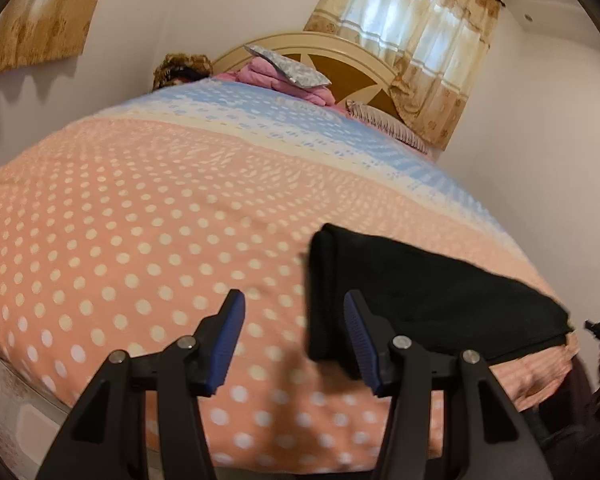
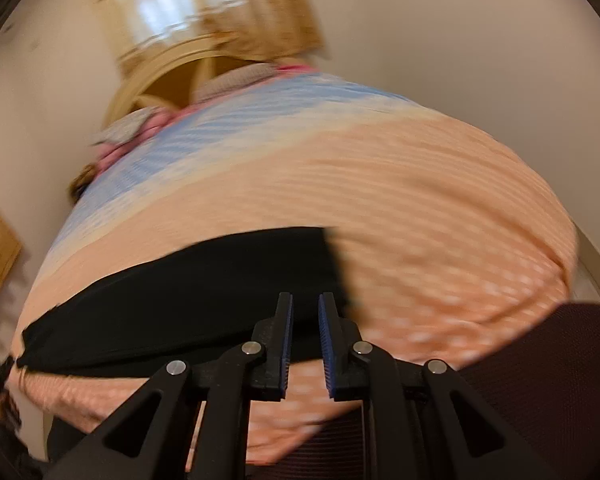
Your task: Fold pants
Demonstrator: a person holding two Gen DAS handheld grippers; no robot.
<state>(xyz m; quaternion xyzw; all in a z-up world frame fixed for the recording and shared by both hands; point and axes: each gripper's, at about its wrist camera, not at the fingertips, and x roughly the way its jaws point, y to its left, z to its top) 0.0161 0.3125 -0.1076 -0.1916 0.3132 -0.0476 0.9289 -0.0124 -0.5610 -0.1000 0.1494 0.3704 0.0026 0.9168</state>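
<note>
Black pants (image 1: 432,300) lie folded flat on the pink polka-dot bedspread (image 1: 120,240) near the bed's front edge. My left gripper (image 1: 294,304) is open and empty, just above the bedspread at the pants' left folded edge; its right finger overlaps the fabric. In the blurred right wrist view the pants (image 2: 188,300) lie left of centre. My right gripper (image 2: 305,304) hovers above their right end, jaws narrowly apart with nothing between them.
The bedspread turns blue (image 1: 260,112) toward the headboard (image 1: 340,64). Pink bedding and a grey pillow (image 1: 288,68) are piled there. Curtained window (image 1: 412,40) behind. A dark garment on the person (image 2: 548,380) shows at lower right.
</note>
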